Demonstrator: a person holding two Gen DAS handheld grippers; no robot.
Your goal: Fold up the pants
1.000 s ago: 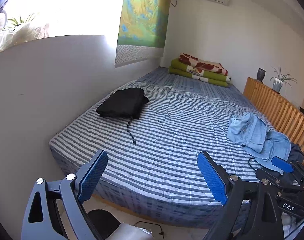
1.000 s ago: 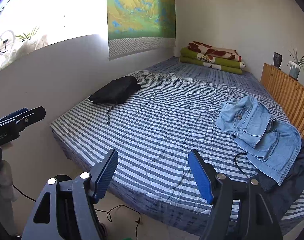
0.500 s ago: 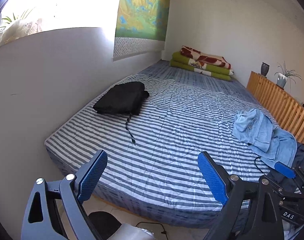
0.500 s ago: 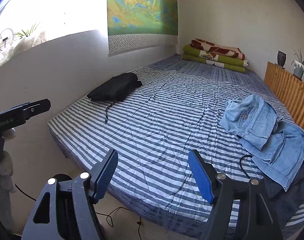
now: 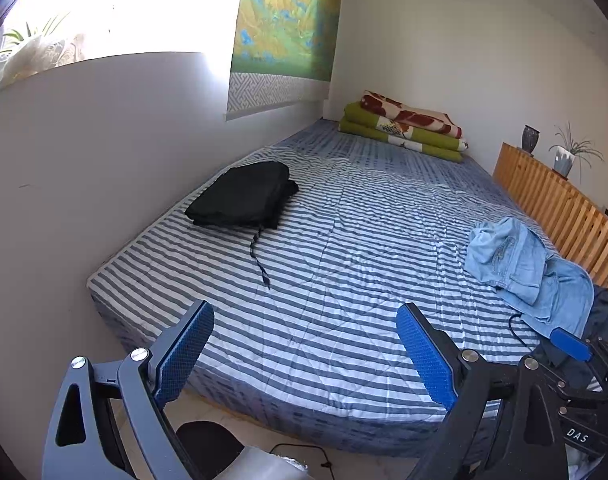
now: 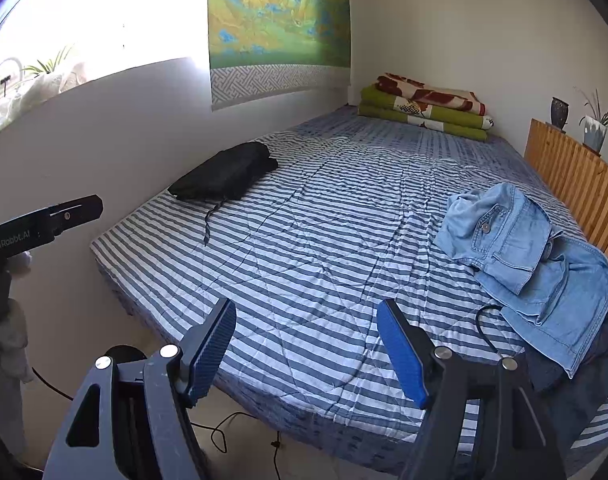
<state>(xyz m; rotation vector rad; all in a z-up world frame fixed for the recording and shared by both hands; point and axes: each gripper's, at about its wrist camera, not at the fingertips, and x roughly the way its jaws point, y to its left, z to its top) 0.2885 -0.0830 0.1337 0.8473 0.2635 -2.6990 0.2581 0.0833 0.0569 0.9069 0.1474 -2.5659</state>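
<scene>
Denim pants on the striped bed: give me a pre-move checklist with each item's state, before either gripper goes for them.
1. Left gripper open and empty: ok.
2. Right gripper open and empty: ok.
3. Denim pants in view and uncovered: ok, crumpled by the wooden headboard, lying partly over a dark garment.
4. Pants laid flat for folding: not ok, bunched in a heap.
5. Free space on the bed for spreading them: ok, the middle is bare; the folded black pants lie apart near the wall.
6. Black cord beside the denim free of it: cannot tell.
</scene>
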